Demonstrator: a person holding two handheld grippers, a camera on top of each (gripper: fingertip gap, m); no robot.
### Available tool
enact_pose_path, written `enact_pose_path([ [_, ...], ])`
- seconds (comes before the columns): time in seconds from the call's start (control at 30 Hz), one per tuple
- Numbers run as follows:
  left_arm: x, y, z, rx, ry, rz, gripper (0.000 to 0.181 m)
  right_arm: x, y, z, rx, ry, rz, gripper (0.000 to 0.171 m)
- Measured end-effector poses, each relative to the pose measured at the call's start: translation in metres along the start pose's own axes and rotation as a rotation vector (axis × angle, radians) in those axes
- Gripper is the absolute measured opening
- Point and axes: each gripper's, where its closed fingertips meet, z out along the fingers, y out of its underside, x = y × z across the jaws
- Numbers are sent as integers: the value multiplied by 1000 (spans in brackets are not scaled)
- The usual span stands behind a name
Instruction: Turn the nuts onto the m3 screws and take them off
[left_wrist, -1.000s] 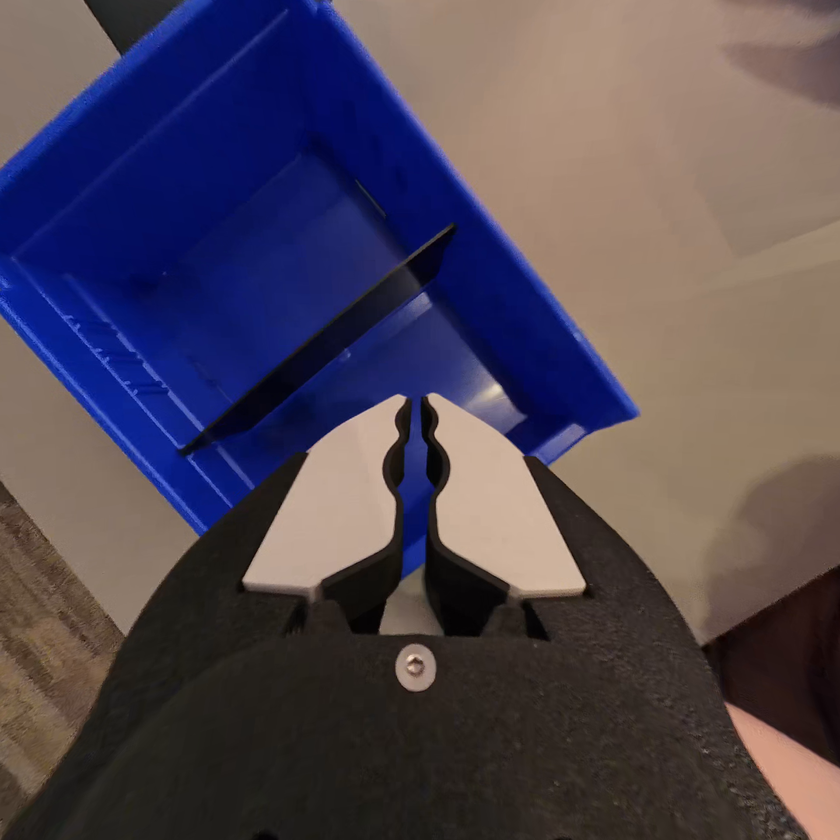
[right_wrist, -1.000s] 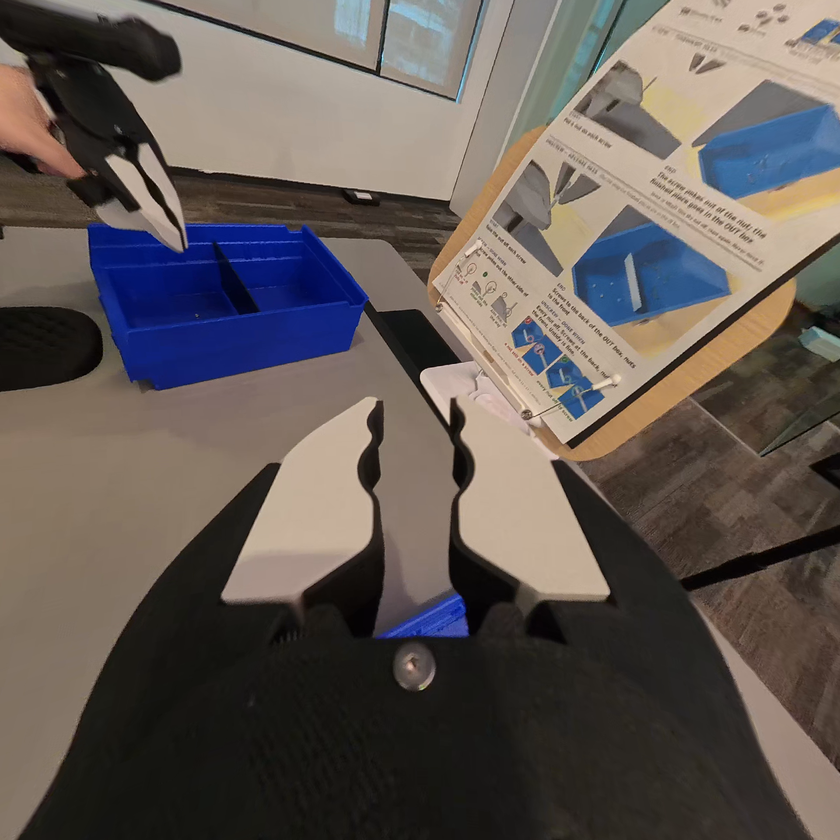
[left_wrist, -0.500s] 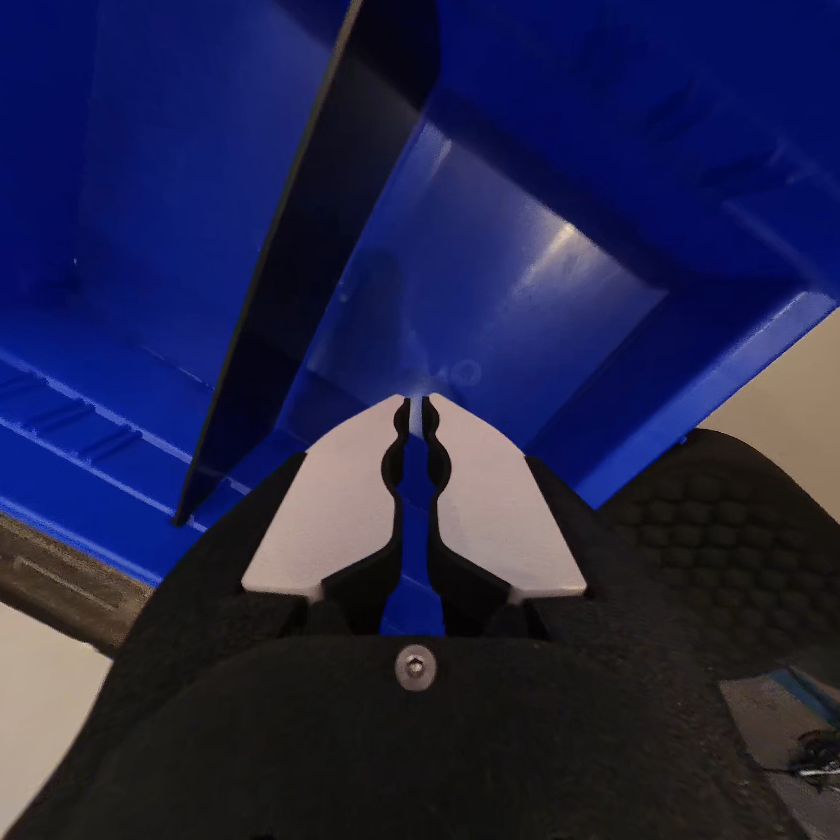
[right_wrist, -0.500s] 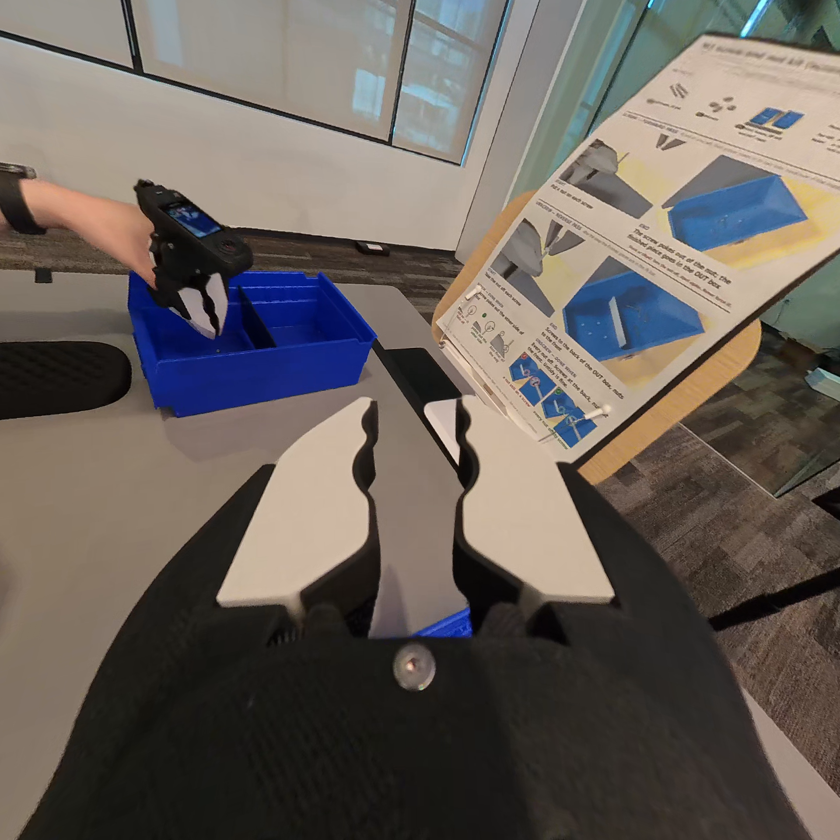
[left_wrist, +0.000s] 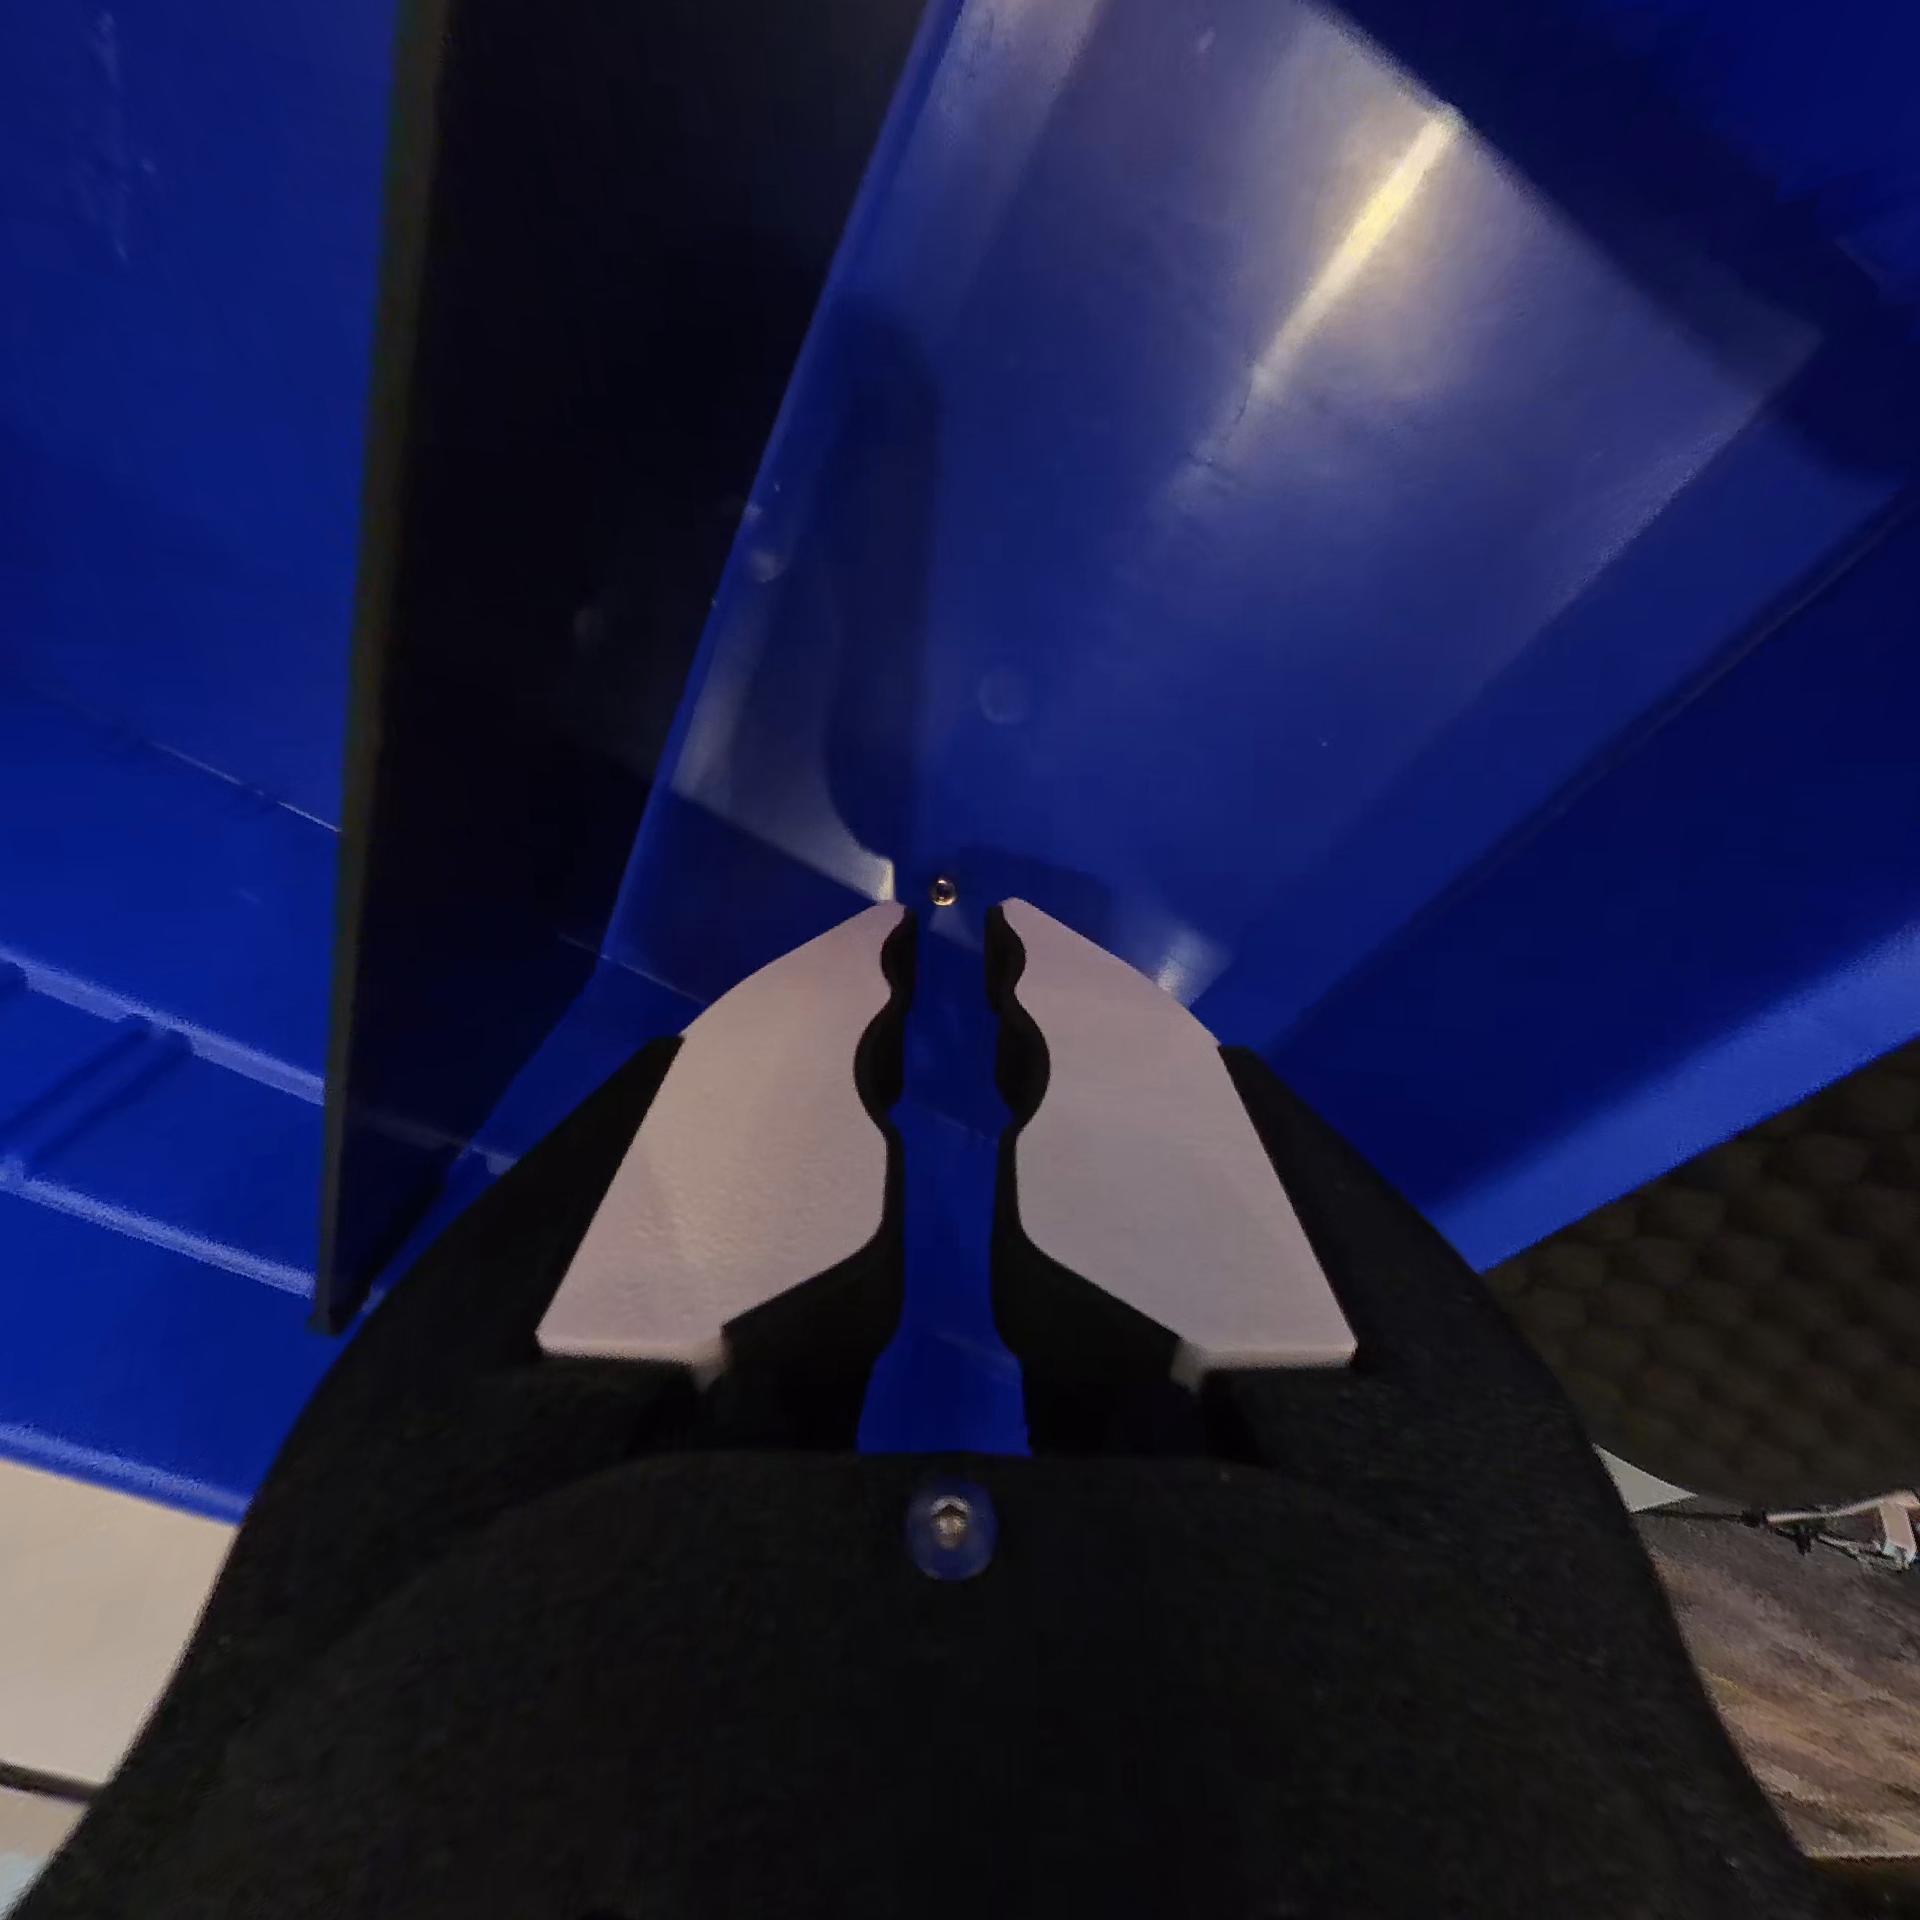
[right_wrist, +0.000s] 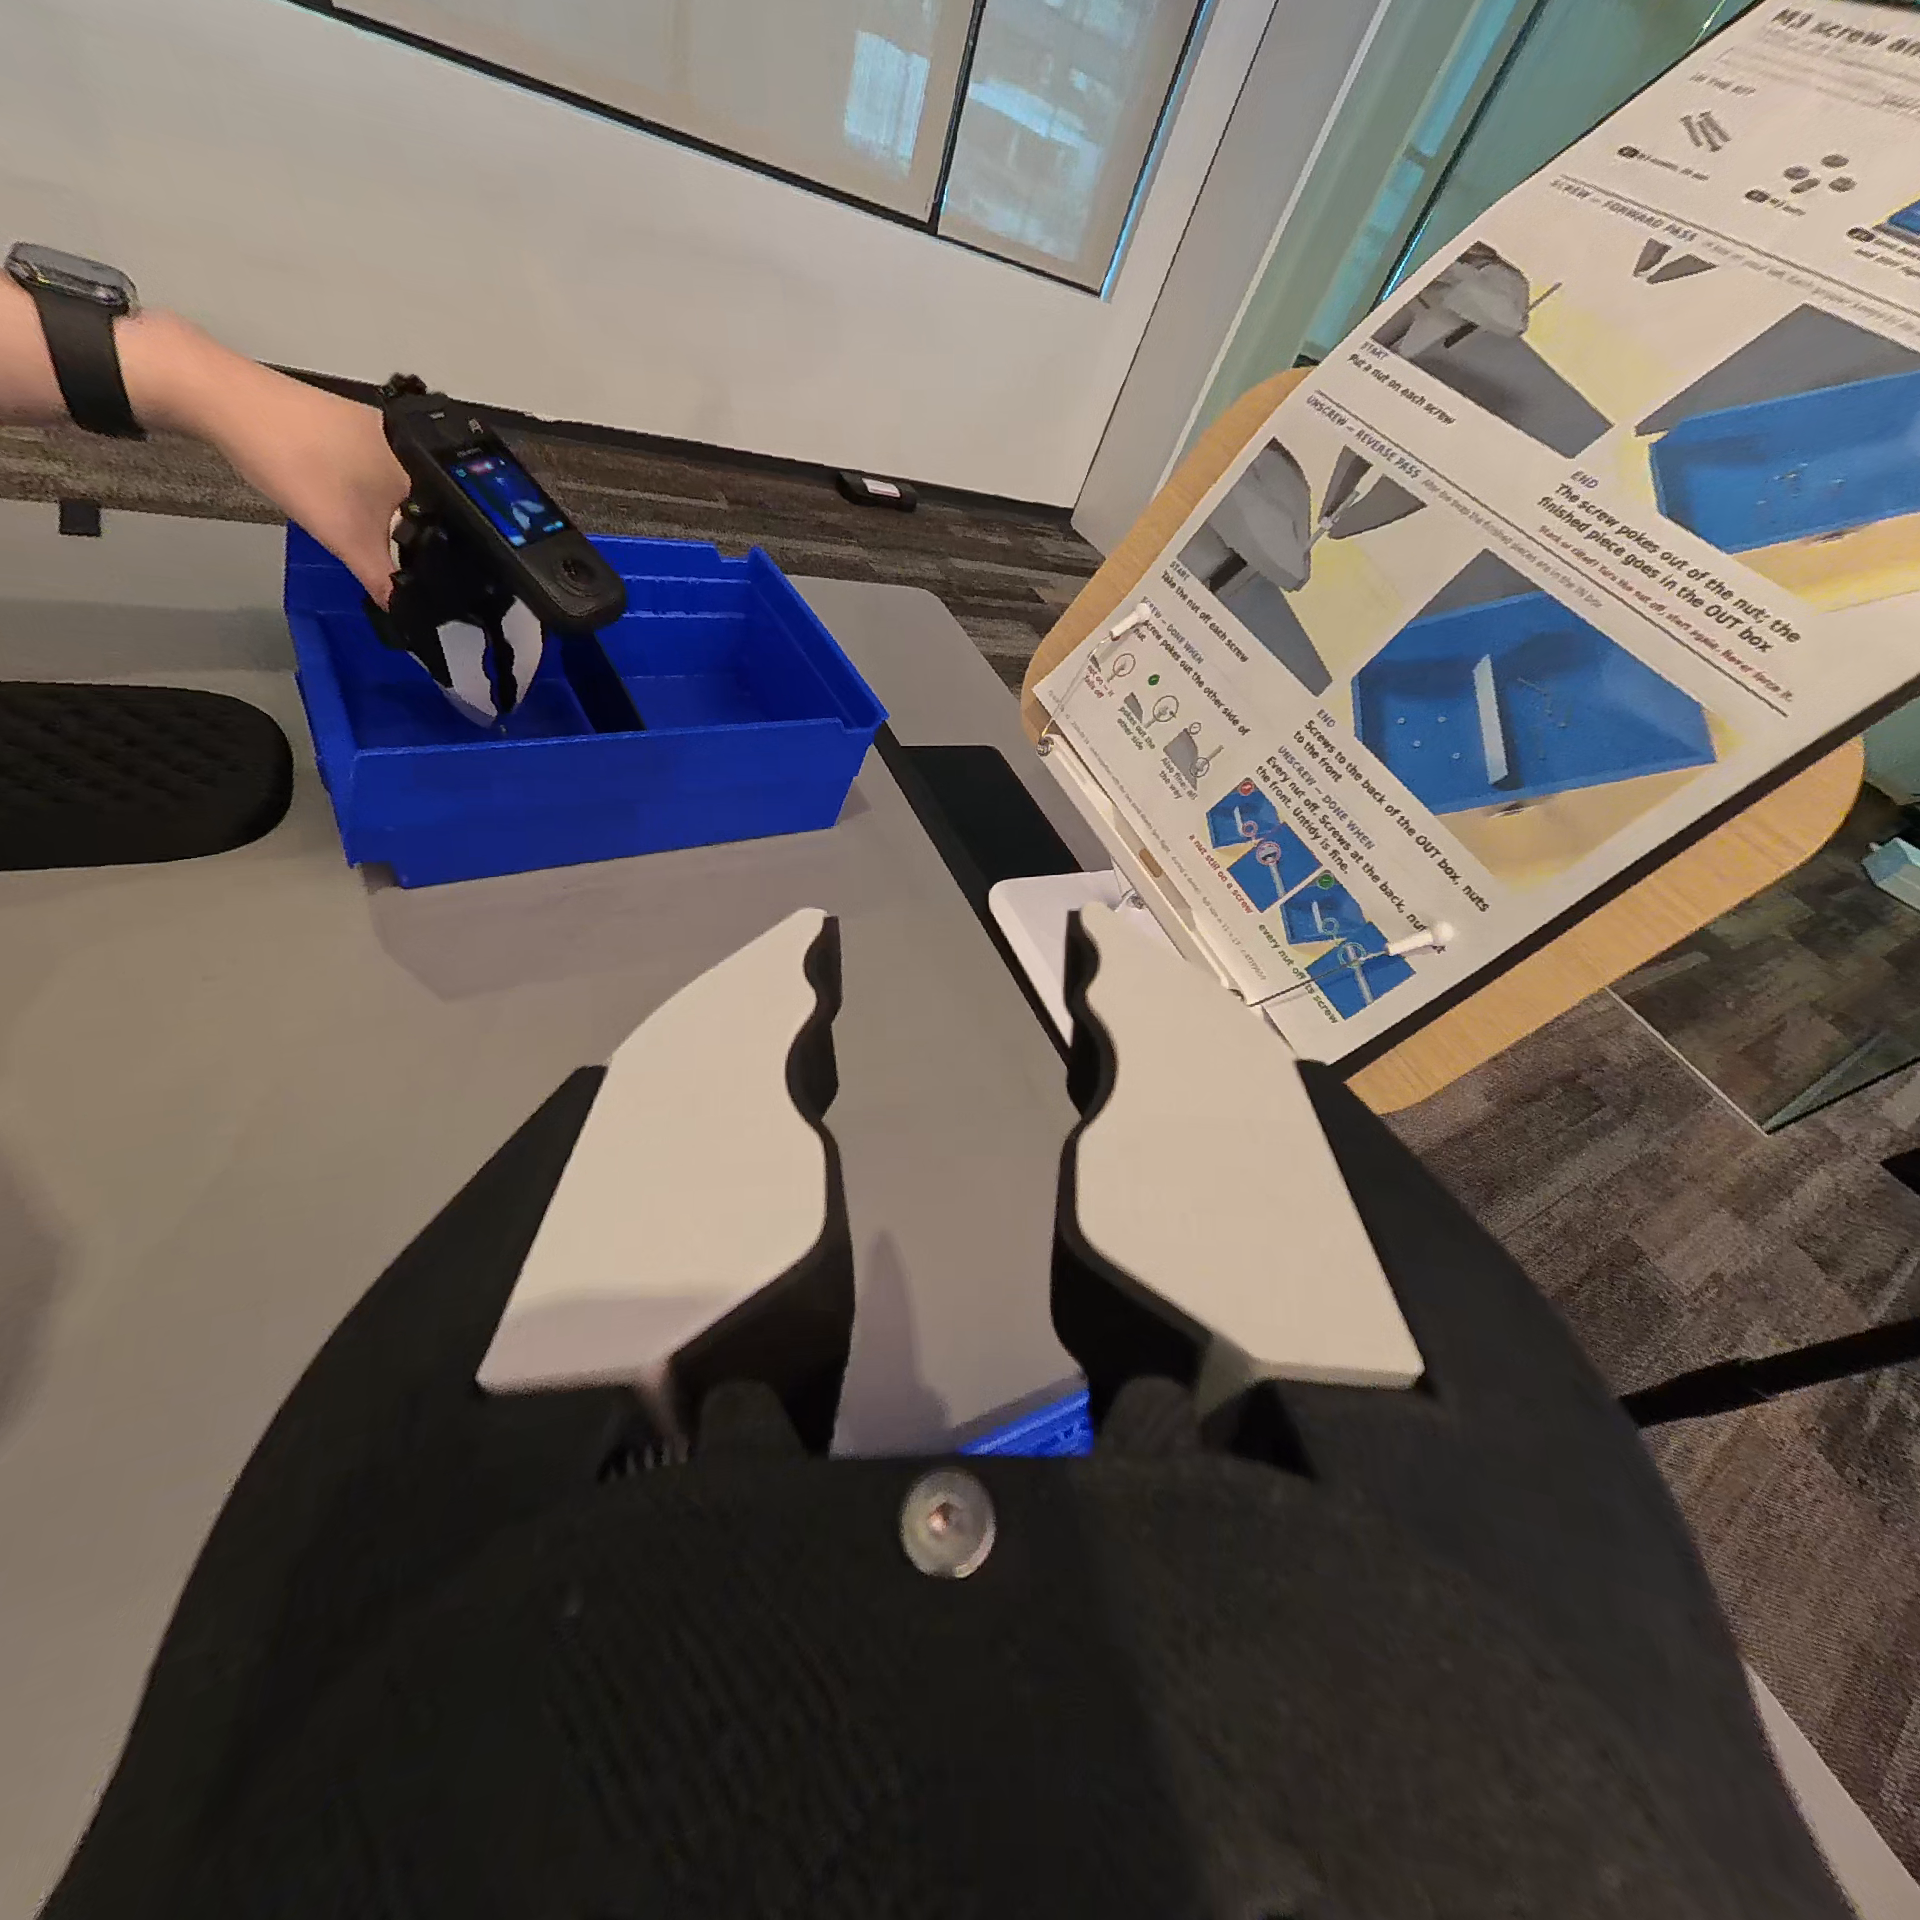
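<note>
My left gripper (left_wrist: 943, 914) is down inside the blue bin (left_wrist: 1299, 540), in the compartment right of the black divider (left_wrist: 384, 644). Its jaws stand a little apart and hold nothing. A small metal nut (left_wrist: 941, 890) lies on the bin floor just past the fingertips. In the right wrist view the left gripper (right_wrist: 497, 717) points down into the bin (right_wrist: 623, 779), held by a person's hand. My right gripper (right_wrist: 948, 925) is open and empty, above the grey table (right_wrist: 312, 1039), well away from the bin. No screws show.
A black mesh pad (right_wrist: 125, 769) lies left of the bin. A slanted instruction board (right_wrist: 1507, 623) on a white stand (right_wrist: 1049, 914) stands at the table's right edge. An edge of another blue object (right_wrist: 1029, 1429) shows under my right gripper. Spacing between my two grippers at the tips: around 50 cm.
My left gripper has gone down from above the bin into its compartment, and its jaws have parted a little. The nut now shows beyond the tips. The right gripper has opened slightly wider.
</note>
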Motion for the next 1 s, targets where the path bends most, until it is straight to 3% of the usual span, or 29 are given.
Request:
enact_pose_path([
  [1.0,2,-1,6,-50,9,11,5,-8,4,5,-39,-22,-21,44],
])
